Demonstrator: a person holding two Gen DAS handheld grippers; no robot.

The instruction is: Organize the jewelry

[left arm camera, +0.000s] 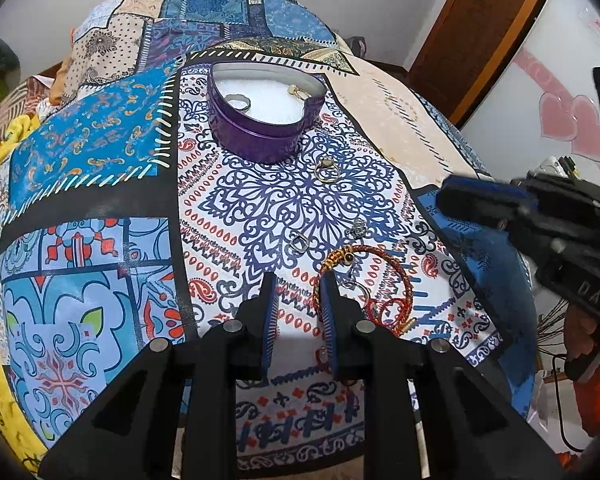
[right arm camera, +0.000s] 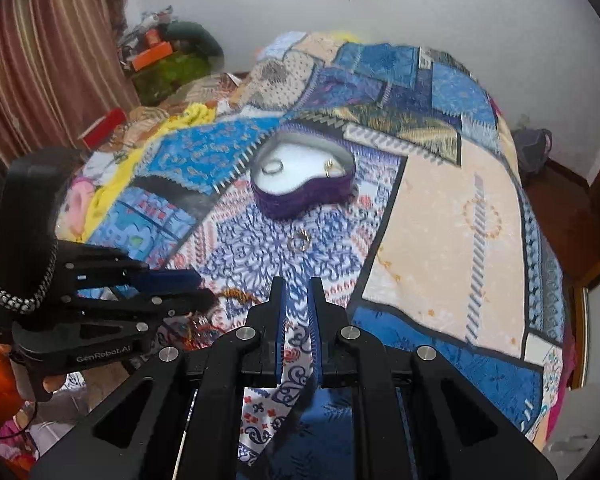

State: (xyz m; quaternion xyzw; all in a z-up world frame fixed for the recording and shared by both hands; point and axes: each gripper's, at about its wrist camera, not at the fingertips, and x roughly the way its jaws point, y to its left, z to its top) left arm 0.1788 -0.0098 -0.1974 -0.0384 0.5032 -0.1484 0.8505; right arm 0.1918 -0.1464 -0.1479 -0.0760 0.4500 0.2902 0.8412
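Risk, left to right: the empty, slightly parted left gripper could snag the red braided bracelet at its tip and scatter three loose rings nearby. Two rings lie in the far purple heart-shaped box. Right gripper closed, empty.

On the bed, a heart-shaped box sits in the upper middle of the left wrist frame, with a ring at its left and an earring at its right inside. Below the box lies a pair of rings. Lower still, a small clasp lies left of a stone ring, above a braided bracelet.
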